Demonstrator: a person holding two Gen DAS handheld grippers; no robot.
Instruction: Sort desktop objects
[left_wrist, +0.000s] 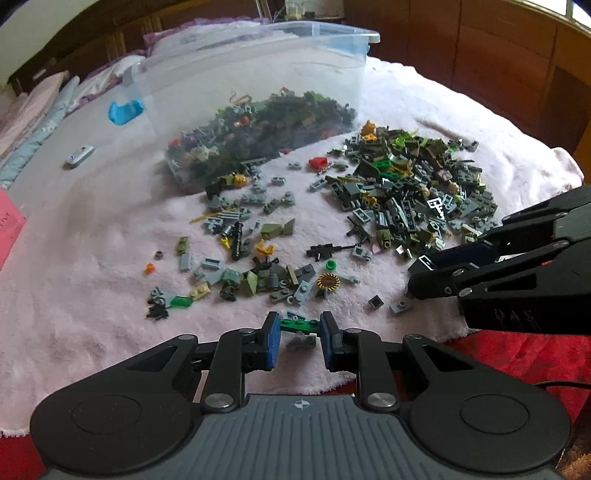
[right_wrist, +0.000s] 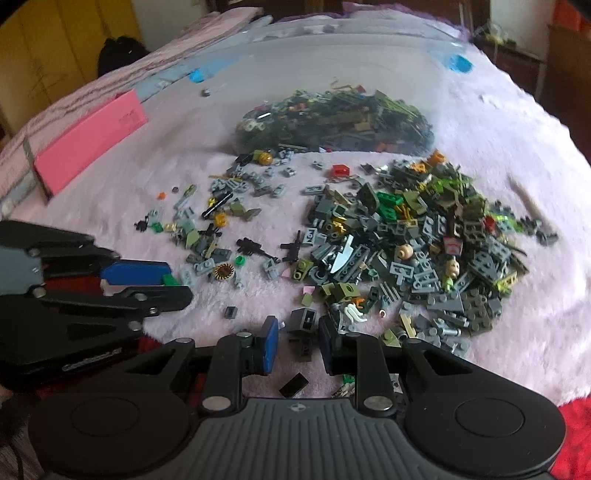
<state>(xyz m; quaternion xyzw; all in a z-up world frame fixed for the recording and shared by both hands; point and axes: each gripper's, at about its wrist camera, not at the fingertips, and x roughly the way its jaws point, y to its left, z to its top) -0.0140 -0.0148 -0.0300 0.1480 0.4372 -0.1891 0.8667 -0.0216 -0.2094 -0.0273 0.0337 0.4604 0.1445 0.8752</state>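
Left gripper (left_wrist: 298, 334): we see its jaws narrowly spread about a green plate (left_wrist: 299, 325), which spans the gap from pad to pad — it looks pinched, though contact at both ends is hard to confirm. A grey plate (left_wrist: 301, 342) lies just beneath, at 6 o'clock of the green one. To do this step well, we judge the grip should take the green piece alone; a lift straight off the pink fleece (left_wrist: 92, 258) would leave the grey one behind.

Right gripper (right_wrist: 295, 338): its jaws stand slightly apart around a dark brick (right_wrist: 304, 319), with a second dark piece (right_wrist: 303, 350) directly below; whether the pads press the brick we cannot tell. A loose black tile (right_wrist: 293, 384) rests at 6 o'clock, nearer the camera.

Outward — the scattered bricks (left_wrist: 258, 258) lie at 12 o'clock of the left gripper, the dense heap (right_wrist: 424, 240) at 1 o'clock of the right, and the clear bin (left_wrist: 251, 92) of sorted pieces stands beyond both. We judge each carry should go high over the heap, so nothing is dragged.
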